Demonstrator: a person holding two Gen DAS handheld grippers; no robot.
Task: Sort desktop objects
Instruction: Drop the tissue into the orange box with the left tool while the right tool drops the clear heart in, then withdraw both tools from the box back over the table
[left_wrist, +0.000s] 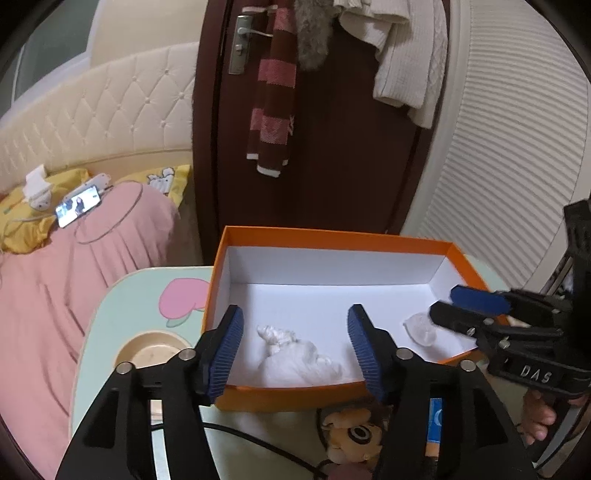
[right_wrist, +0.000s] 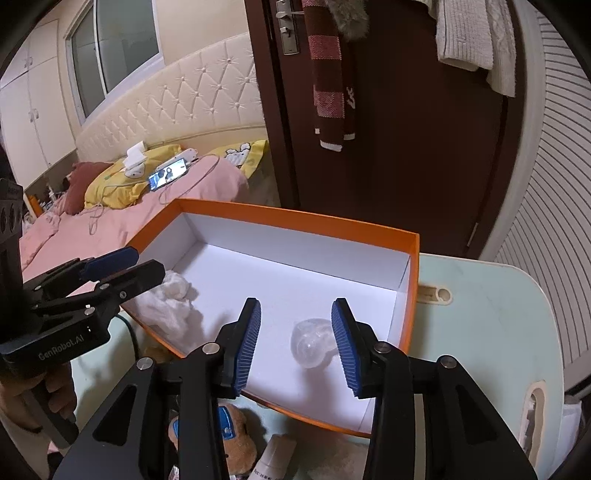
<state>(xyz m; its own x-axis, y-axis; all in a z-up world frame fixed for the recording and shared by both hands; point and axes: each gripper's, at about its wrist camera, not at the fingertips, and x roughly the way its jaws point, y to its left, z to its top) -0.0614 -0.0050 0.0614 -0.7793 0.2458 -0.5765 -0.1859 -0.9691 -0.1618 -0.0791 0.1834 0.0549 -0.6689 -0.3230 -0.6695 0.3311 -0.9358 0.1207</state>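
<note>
**Two items in the box, more lying on the table**

Both pairs of jaws stand spread wide and hold nothing. The left gripper (left_wrist: 295, 350) hangs over the near edge of the orange box (left_wrist: 332, 236), with a crumpled white tissue wad (left_wrist: 295, 354) on the box floor between its fingers. The right gripper (right_wrist: 295, 343) hangs over the box's other end, where a clear plastic piece (right_wrist: 310, 343) lies between its blue pads, apart from them.

So two things already lie inside the box. Outside it, on the pale green table (right_wrist: 480, 317) just in front of the box, a plush toy (left_wrist: 351, 432) lies with a small white bottle (right_wrist: 273, 458) near it. Judging by this, the sorting looks partly done, with those table items left.
</note>
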